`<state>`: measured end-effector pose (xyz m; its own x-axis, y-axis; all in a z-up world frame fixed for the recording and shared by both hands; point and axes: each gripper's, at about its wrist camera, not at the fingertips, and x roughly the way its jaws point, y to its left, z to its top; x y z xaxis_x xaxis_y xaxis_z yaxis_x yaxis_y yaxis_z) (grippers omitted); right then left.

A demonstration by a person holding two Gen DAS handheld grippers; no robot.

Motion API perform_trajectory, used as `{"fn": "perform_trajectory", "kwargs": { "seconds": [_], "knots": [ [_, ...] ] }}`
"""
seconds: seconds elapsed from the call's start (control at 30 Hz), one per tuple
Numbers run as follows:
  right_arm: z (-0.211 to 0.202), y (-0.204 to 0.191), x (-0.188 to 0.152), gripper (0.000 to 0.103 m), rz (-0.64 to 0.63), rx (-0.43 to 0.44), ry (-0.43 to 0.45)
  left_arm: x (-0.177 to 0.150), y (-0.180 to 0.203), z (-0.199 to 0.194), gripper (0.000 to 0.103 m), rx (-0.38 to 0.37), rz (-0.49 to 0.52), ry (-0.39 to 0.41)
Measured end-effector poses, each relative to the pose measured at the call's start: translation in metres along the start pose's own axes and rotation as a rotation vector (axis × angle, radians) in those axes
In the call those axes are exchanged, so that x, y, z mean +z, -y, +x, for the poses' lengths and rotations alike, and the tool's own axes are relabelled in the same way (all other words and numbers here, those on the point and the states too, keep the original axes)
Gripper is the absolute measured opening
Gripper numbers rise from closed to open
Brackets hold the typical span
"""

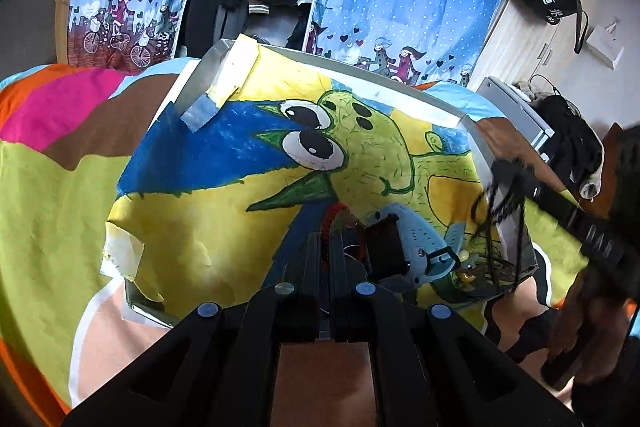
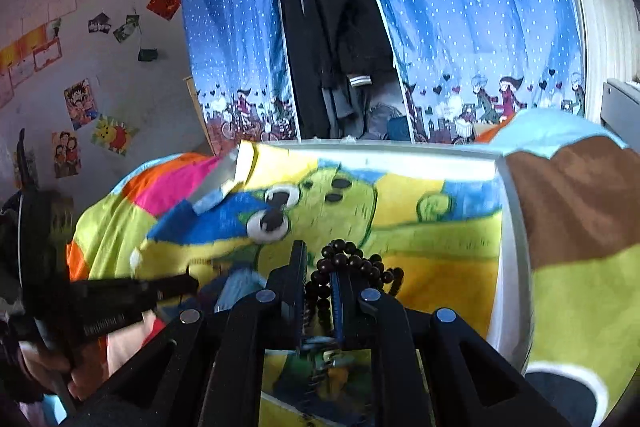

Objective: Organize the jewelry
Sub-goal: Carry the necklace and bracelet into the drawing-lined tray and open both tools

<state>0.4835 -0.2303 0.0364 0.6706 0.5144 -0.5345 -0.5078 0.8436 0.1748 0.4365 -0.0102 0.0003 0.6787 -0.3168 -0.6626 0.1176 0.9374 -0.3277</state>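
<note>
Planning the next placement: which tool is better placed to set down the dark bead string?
The right tool: its jaws are already shut on the dark bead string above the painted tray. The left tool sits closed near the blue item.

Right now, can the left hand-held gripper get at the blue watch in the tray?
Probably yes: the blue watch lies just right of the left hand-held gripper, nothing between them, but its fingers look shut on something red.
</note>
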Motion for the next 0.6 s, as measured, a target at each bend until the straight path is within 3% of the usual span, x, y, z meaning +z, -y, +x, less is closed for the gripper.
{"fn": "perform_trajectory", "kwargs": {
  "seconds": [0.17,0.5,0.6],
  "knots": [
    [0.002,0.000,0.003,0.011,0.012,0.006,0.007,0.000,-0.001,0.001,0.001,0.002,-0.005,-0.009],
    [0.016,0.003,-0.033,0.011,0.032,-0.032,-0.109,-0.005,-0.002,0.006,0.002,0.042,-0.036,-0.048],
    [0.016,0.007,-0.036,0.016,0.055,-0.031,-0.153,-0.005,-0.003,0.004,0.002,0.050,-0.052,-0.049]
  ]
}}
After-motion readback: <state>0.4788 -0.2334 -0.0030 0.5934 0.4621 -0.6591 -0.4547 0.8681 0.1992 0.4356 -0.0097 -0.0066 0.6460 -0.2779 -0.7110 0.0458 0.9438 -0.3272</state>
